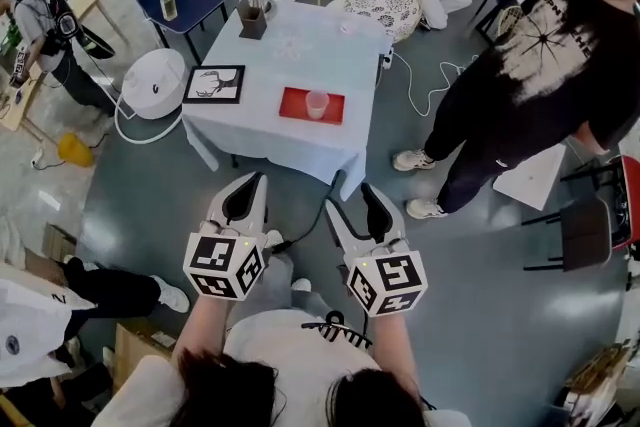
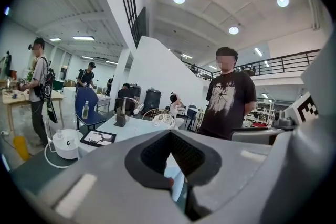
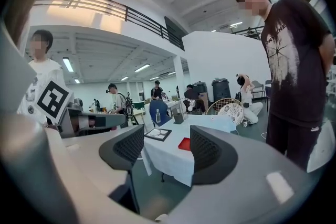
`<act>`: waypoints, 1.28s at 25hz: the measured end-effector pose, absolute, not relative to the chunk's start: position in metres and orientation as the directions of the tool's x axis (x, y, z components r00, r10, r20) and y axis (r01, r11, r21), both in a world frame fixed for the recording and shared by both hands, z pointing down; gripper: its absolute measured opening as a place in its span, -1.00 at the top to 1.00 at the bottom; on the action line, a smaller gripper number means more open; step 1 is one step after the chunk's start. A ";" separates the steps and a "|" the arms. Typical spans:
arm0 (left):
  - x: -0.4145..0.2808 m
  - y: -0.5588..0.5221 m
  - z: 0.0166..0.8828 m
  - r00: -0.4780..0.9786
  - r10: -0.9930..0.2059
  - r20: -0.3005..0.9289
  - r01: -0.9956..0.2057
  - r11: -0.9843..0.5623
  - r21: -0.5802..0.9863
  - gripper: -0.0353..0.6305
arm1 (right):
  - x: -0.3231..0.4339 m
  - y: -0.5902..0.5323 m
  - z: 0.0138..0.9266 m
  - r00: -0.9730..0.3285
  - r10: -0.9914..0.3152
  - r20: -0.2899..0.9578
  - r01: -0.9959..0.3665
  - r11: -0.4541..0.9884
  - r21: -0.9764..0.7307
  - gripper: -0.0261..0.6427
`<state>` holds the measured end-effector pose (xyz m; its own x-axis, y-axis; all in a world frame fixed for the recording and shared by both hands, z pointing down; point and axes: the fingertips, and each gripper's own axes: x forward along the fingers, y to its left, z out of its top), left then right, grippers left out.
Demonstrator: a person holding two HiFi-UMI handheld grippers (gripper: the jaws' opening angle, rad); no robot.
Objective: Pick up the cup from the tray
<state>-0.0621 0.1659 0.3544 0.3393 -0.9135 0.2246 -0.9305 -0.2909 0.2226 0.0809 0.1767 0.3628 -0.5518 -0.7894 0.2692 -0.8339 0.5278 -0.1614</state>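
A framed picture [image 1: 214,84] lies at the desk's [image 1: 290,45] near left corner. The left hand-held gripper [image 1: 257,179] hangs short of the desk, its jaws pressed together on nothing. Ahead of both grippers, well apart, a clear cup [image 1: 317,103] stands upright on a red tray [image 1: 293,105] by the middle of the near edge. The right hand-held gripper [image 1: 350,199] has its jaws spread and empty. It looks slightly nearer, and nothing seems to block its path. A person [image 1: 530,65] stands off the desk's right edge.
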 end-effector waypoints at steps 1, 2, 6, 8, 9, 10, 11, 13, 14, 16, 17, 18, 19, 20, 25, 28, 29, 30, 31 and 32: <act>-0.063 0.161 0.355 0.337 -0.915 0.223 -0.931 -0.289 0.222 0.89 | 0.081 0.172 0.365 -0.551 -0.789 0.271 -0.834 0.528 -0.160 0.07; -0.064 0.155 0.356 0.336 -0.915 0.222 -0.932 -0.288 0.221 0.89 | 0.081 0.167 0.367 -0.551 -0.789 0.272 -0.834 0.528 -0.158 0.06; -0.068 0.123 0.358 0.337 -0.916 0.219 -0.931 -0.291 0.219 0.89 | 0.079 0.139 0.370 -0.549 -0.790 0.273 -0.835 0.530 -0.147 0.01; -0.071 0.105 0.361 0.343 -0.912 0.225 -0.931 -0.298 0.212 0.89 | 0.076 0.122 0.371 -0.546 -0.791 0.276 -0.837 0.530 -0.137 0.00; -0.073 0.096 0.363 0.345 -0.910 0.231 -0.931 -0.300 0.209 0.89 | 0.073 0.114 0.373 -0.546 -0.789 0.282 -0.836 0.532 -0.133 0.00; -0.075 0.087 0.364 0.347 -0.907 0.238 -0.931 -0.301 0.207 0.89 | 0.070 0.106 0.374 -0.546 -0.787 0.287 -0.836 0.533 -0.130 -0.02; -0.077 0.079 0.366 0.349 -0.905 0.244 -0.930 -0.303 0.207 0.89 | 0.067 0.097 0.375 -0.544 -0.787 0.291 -0.837 0.531 -0.129 -0.02; -0.080 0.063 0.369 0.358 -0.898 0.257 -0.928 -0.310 0.207 0.89 | 0.063 0.080 0.378 -0.535 -0.791 0.297 -0.844 0.519 -0.136 -0.02; -0.081 0.056 0.372 0.364 -0.892 0.267 -0.926 -0.316 0.207 0.89 | 0.060 0.071 0.380 -0.530 -0.793 0.301 -0.847 0.513 -0.139 -0.03; -0.085 0.041 0.378 0.376 -0.879 0.292 -0.922 -0.325 0.210 0.89 | 0.053 0.057 0.385 -0.523 -0.791 0.316 -0.851 0.508 -0.137 -0.04; -0.087 0.034 0.382 0.383 -0.872 0.305 -0.920 -0.328 0.216 0.89 | 0.049 0.050 0.387 -0.521 -0.790 0.324 -0.852 0.506 -0.135 -0.06; -0.089 0.026 0.385 0.390 -0.865 0.315 -0.917 -0.332 0.222 0.89 | 0.045 0.043 0.390 -0.518 -0.788 0.333 -0.853 0.504 -0.134 -0.06; -0.091 0.019 0.388 0.398 -0.859 0.323 -0.914 -0.338 0.227 0.89 | 0.042 0.036 0.393 -0.513 -0.787 0.342 -0.856 0.500 -0.133 -0.07; -0.093 0.011 0.391 0.406 -0.853 0.329 -0.910 -0.346 0.229 0.89 | 0.039 0.029 0.396 -0.507 -0.788 0.350 -0.859 0.495 -0.130 -0.08; -0.099 -0.027 0.402 0.451 -0.821 0.351 -0.891 -0.389 0.236 0.89 | 0.029 -0.004 0.408 -0.474 -0.801 0.367 -0.877 0.468 -0.111 -0.09; -0.101 -0.044 0.409 0.477 -0.801 0.362 -0.878 -0.415 0.238 0.89 | 0.023 -0.021 0.415 -0.451 -0.808 0.379 -0.887 0.454 -0.088 -0.11; -0.101 -0.049 0.411 0.482 -0.796 0.366 -0.876 -0.421 0.236 0.89 | 0.021 -0.026 0.419 -0.446 -0.807 0.387 -0.888 0.453 -0.078 -0.12; -0.101 -0.053 0.413 0.485 -0.792 0.371 -0.874 -0.426 0.235 0.89 | 0.020 -0.031 0.422 -0.441 -0.805 0.396 -0.889 0.453 -0.069 -0.14; -0.101 -0.058 0.415 0.487 -0.788 0.377 -0.873 -0.428 0.233 0.89 | 0.018 -0.035 0.426 -0.437 -0.803 0.405 -0.890 0.452 -0.063 -0.16; -0.101 -0.062 0.417 0.489 -0.784 0.383 -0.872 -0.431 0.231 0.89 | 0.017 -0.039 0.430 -0.433 -0.801 0.414 -0.890 0.451 -0.058 -0.17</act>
<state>-0.1011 -0.0620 0.4166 0.4886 -0.7841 0.3827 -0.8723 -0.4306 0.2314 0.0172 -0.0395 0.4298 -0.4330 -0.8008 0.4137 -0.8904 0.4514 -0.0582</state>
